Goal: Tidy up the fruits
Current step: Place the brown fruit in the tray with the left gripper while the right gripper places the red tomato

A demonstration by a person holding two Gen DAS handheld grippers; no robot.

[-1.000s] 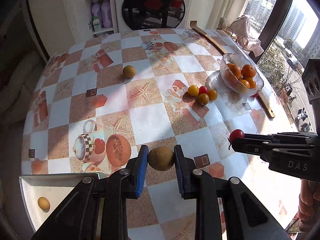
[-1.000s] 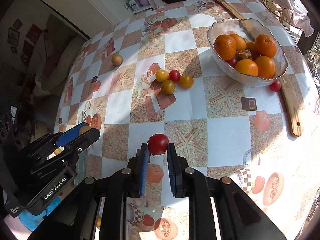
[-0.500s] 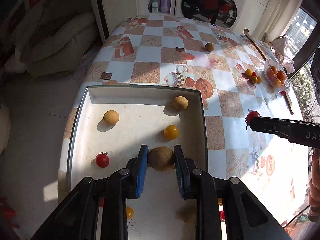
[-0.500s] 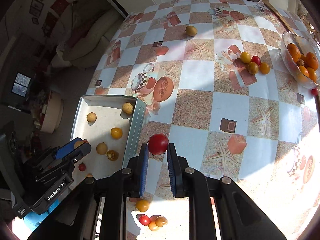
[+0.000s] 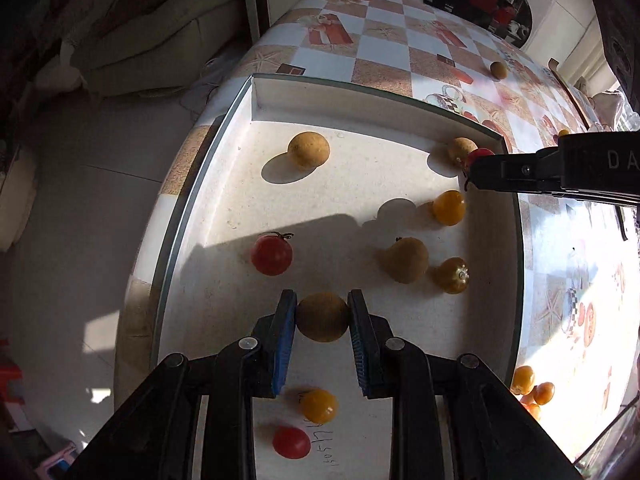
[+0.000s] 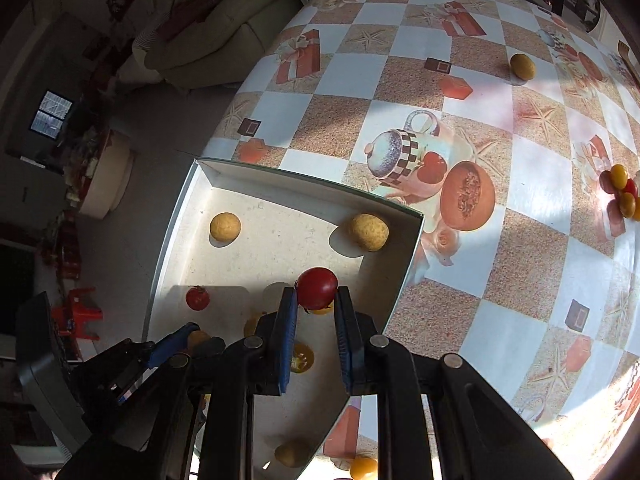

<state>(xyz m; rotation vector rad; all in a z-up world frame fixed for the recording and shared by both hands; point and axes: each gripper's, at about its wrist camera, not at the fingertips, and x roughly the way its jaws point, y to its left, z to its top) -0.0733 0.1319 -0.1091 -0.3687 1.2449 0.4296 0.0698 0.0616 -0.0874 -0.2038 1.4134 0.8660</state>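
Observation:
My left gripper (image 5: 322,316) is shut on a round brown fruit (image 5: 322,317) and holds it low over the white tray (image 5: 360,108). My right gripper (image 6: 316,296) is shut on a red cherry tomato (image 6: 317,288) above the tray's right part (image 6: 304,184); it also shows in the left wrist view (image 5: 480,172), side-on. In the tray lie several brown fruits (image 5: 309,150), yellow tomatoes (image 5: 449,207) and red tomatoes (image 5: 272,255).
A lone brown fruit (image 6: 522,66) sits far out on the checkered tablecloth (image 6: 400,80). A cluster of small tomatoes (image 6: 622,192) lies at the right. More tomatoes (image 5: 532,388) lie beside the tray. The tray sits at the table edge, floor to the left.
Both grippers have moved in over the tray and lower, still holding their fruits. The right gripper with the red tomato has come from beside the tray to above it.

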